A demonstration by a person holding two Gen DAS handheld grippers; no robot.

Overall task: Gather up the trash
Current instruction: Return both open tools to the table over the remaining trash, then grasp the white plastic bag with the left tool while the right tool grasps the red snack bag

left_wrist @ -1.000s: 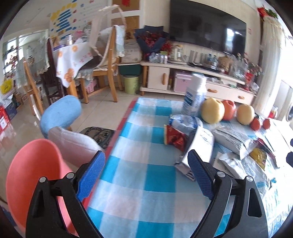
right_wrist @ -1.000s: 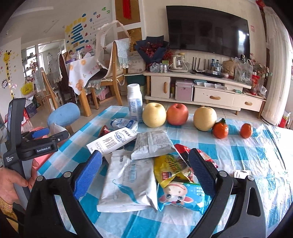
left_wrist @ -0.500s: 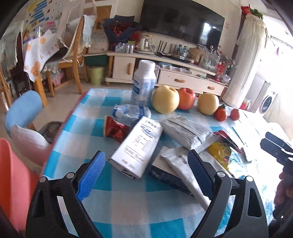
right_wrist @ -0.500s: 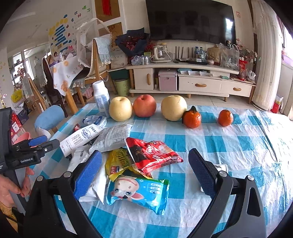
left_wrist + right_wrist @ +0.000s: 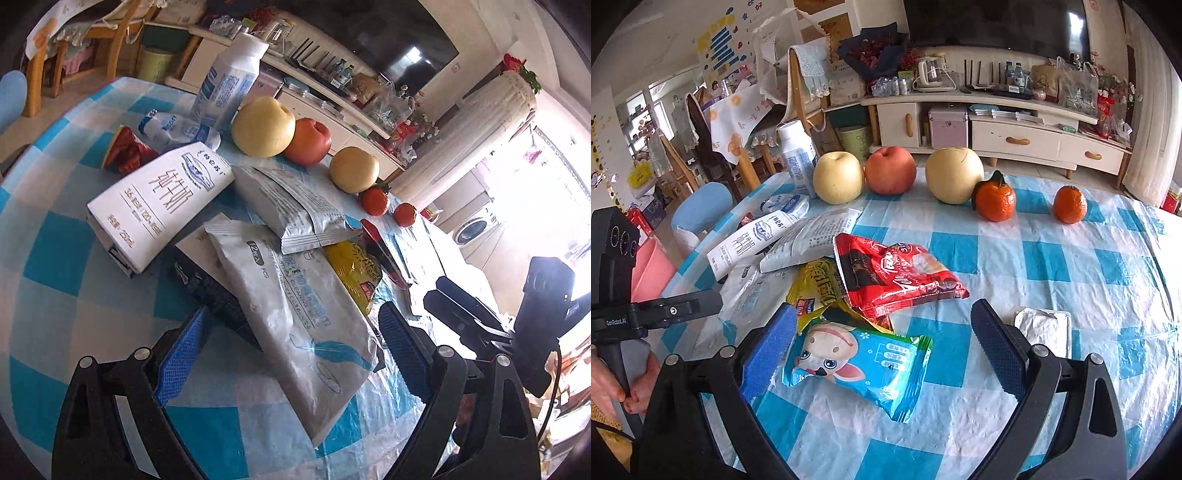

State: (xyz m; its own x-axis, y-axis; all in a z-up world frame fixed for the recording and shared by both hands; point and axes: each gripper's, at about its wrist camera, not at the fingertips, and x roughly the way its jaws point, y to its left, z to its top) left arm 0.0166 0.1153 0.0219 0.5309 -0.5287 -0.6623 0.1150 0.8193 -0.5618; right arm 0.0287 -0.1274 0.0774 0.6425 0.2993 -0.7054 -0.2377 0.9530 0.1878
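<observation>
The left gripper (image 5: pixel 288 347), jaws apart, hangs over a crinkled white wipes packet (image 5: pixel 295 314) printed "CLEANING" and "PCS". Beside it lies a white milk carton (image 5: pixel 162 199) marked "250mL". The right gripper (image 5: pixel 882 343), also spread wide, frames a blue cartoon-animal wrapper (image 5: pixel 860 365) below a red snack bag (image 5: pixel 894 273). All litter rests on a blue-and-white checked tablecloth (image 5: pixel 1071 258) in a living room with a black television (image 5: pixel 993 18).

Bright daylight floods in from the far right, blowing out the window (image 5: pixel 554 177), while fisheye curvature and dark vignetting bend every edge.
</observation>
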